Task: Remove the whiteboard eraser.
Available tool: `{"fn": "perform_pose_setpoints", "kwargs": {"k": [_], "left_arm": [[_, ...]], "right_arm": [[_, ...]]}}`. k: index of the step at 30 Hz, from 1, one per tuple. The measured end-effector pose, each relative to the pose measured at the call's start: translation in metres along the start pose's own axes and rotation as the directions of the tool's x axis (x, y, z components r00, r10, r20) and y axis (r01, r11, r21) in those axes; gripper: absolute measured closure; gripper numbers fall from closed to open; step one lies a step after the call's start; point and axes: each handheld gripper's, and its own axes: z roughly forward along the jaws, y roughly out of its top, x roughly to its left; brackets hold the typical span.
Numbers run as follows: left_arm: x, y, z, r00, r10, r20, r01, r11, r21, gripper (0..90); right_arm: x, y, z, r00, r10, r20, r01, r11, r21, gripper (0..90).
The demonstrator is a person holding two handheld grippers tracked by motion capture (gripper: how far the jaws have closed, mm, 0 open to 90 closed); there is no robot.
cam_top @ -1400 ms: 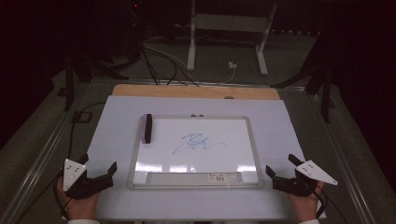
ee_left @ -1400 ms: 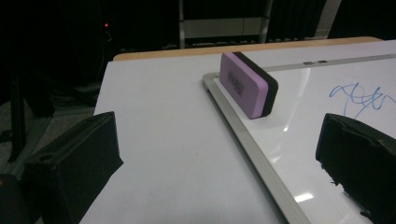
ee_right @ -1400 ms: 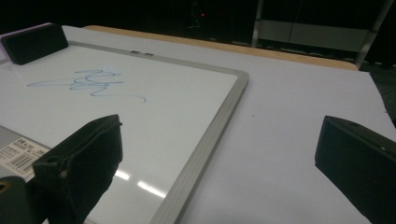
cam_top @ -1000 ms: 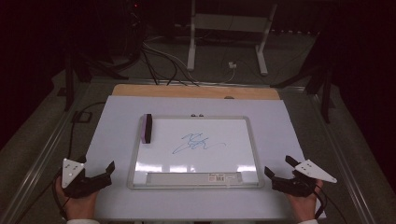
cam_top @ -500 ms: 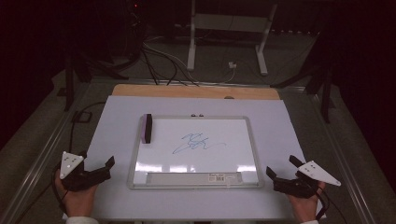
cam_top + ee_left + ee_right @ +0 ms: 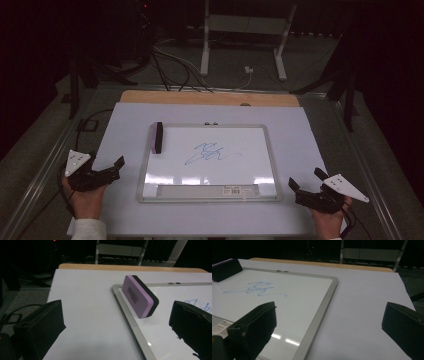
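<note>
On the worktop, high view: a white sheet [image 6: 125,130] covers the worktop, and a framed whiteboard [image 6: 207,161] lies flat at its middle with a blue scribble [image 6: 210,152] near the centre.
Eraser, high view: a purple-and-black whiteboard eraser [image 6: 158,137] stands on its long edge at the board's upper left corner, just inside the frame.
Left claw, high view: the left claw [image 6: 114,168] hovers just left of the board's lower left part, jaws spread, nothing between them, pointing toward the board.
Right claw, high view: the right claw [image 6: 308,181] sits off the board's lower right corner, jaws spread and empty, well apart from the eraser.
Left gripper view: the eraser [image 6: 140,296] stands ahead between the two black jaws, tilted, leaning on the silver frame [image 6: 127,312]; nothing is touching it.
Right gripper view: the scribble [image 6: 257,288] lies ahead to the left, with the eraser [image 6: 225,269] at the far corner; jaws wide apart.
Step in hand: by the look of it, the approach before picking up the eraser to wipe the scribble.
Next move: the left claw likely needs to go forward, straddle the eraser's narrow sides, then close.
</note>
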Motion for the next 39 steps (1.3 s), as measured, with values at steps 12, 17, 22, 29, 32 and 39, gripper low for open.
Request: {"fn": "perform_pose_setpoints", "kwargs": {"k": [12, 17, 22, 29, 32, 39], "left_arm": [[-0.009, 0.017, 0.018, 0.9996, 0.019, 0.022, -0.019, 0.9997, -0.015, 0.6], [-0.012, 0.025, 0.027, 0.9992, 0.031, 0.027, -0.031, 0.9995, -0.009, 0.6], [-0.015, 0.030, 0.036, 0.9989, 0.035, 0.029, -0.035, 0.9994, -0.003, 0.6], [-0.019, 0.033, 0.048, 0.9990, 0.032, 0.032, -0.032, 0.9995, 0.004, 0.6], [-0.018, 0.034, 0.051, 0.9991, 0.023, 0.037, -0.022, 0.9997, -0.003, 0.6], [-0.020, 0.036, 0.062, 0.9985, 0.030, 0.046, -0.030, 0.9995, 0.010, 0.6]], "right_arm": [[0.000, 0.000, -0.001, 1.0000, 0.003, -0.003, -0.003, 1.000, -0.009, 0.0], [0.000, 0.000, -0.002, 1.0000, 0.002, -0.001, -0.002, 1.000, -0.008, 0.1], [0.000, 0.000, -0.002, 1.0000, 0.004, 0.002, -0.004, 1.000, -0.009, 0.0], [-0.001, 0.001, -0.002, 1.0000, 0.006, 0.005, -0.006, 1.000, -0.009, 0.0], [-0.001, 0.001, -0.002, 0.9999, 0.013, 0.003, -0.013, 1.000, -0.007, 0.1], [-0.001, 0.001, -0.002, 0.9999, 0.013, 0.006, -0.013, 1.000, -0.003, 0.0]]}}
